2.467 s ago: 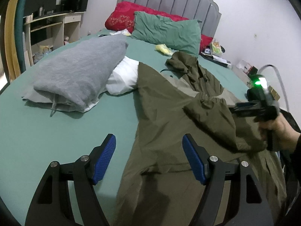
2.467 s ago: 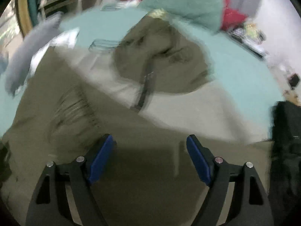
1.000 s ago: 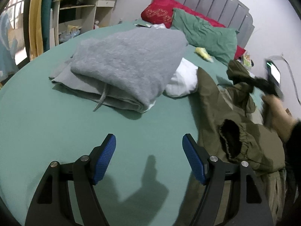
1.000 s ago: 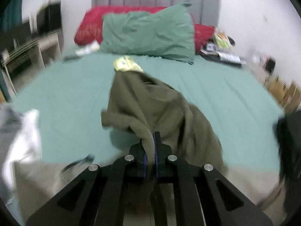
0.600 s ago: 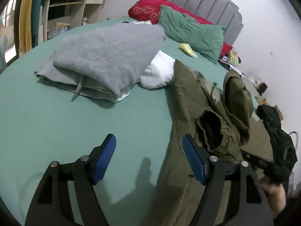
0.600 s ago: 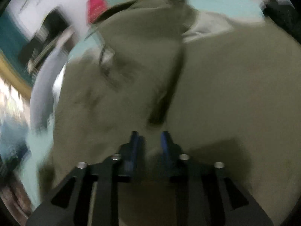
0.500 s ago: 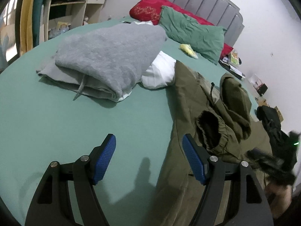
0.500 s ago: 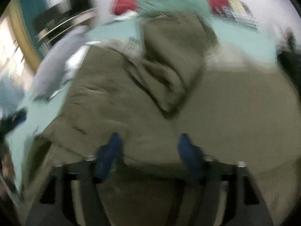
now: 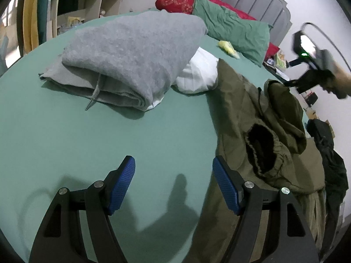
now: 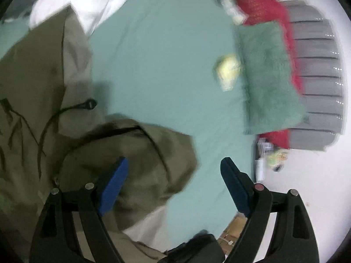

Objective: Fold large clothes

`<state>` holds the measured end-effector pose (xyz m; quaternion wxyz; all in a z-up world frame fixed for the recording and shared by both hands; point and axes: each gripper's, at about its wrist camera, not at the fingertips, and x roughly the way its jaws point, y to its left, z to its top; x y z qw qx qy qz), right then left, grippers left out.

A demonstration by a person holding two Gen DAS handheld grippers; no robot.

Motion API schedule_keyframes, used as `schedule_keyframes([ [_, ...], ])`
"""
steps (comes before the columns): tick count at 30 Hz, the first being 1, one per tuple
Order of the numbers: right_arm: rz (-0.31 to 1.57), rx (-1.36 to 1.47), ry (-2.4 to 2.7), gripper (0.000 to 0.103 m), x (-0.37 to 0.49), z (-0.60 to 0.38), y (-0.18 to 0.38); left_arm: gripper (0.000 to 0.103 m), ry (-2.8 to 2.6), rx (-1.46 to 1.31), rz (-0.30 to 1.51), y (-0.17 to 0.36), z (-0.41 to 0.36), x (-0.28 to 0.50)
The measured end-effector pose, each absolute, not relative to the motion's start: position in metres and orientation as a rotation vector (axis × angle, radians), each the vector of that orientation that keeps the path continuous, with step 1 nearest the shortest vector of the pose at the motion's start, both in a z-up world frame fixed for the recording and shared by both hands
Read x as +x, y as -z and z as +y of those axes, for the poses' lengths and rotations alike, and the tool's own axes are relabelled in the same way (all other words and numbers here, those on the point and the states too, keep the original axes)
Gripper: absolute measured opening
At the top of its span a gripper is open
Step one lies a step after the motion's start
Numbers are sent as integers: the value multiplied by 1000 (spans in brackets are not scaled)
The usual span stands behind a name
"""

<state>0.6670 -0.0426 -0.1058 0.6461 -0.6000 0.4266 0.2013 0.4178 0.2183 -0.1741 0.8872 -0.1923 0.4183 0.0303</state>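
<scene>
An olive-green jacket (image 9: 248,118) lies on the green bed sheet (image 9: 98,135), its sleeve cuff (image 9: 263,153) and hood (image 9: 285,109) folded over the body. My left gripper (image 9: 173,184) hangs open above the sheet, just left of the jacket's edge, with nothing between its blue pads. In the left wrist view the right gripper (image 9: 307,61) is raised above the hood in a hand. The right wrist view is rolled sideways; my right gripper (image 10: 173,184) hovers over the jacket hood (image 10: 140,157), jaws opening, holding nothing.
A folded grey sweater (image 9: 136,57) and a white garment (image 9: 197,72) lie on the far left of the bed. Green pillow (image 9: 232,28), red pillow (image 9: 182,0) and grey headboard (image 9: 252,0) are behind. A dark garment (image 9: 329,157) lies at the bed's right edge.
The right gripper carried the hood over the jacket body, let it go and opened, then rose and rolled. The left gripper moved little and stayed open.
</scene>
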Motion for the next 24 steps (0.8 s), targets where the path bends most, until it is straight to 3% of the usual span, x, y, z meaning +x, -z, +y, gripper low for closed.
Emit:
schedule_keyframes([
  [4,1148,-1349,-448,85,687,-48,160,76,-70,-405,883,178,224,419],
  [6,1210,-1255,-462,75,689,-56,180,76,-69,-418,880,177,228,418],
  [8,1229,-1119,-528,33,688,-61,177,76,-73,-422,874,174,230,416],
  [9,1210,-1081,-532,21,689,-65,172,76,-73,-427,867,173,230,416],
  [11,1159,-1004,-521,12,686,-80,153,76,-69,-428,862,171,229,415],
  [14,969,-824,-436,11,677,-110,98,76,-62,-432,860,169,225,413],
  [18,710,-366,-289,11,637,-190,4,76,-51,-438,842,162,217,410],
  [21,601,-78,-186,11,576,-250,-20,76,-40,-440,822,155,211,406],
  [24,594,74,-168,15,498,-283,5,76,-27,-436,799,148,206,400],
])
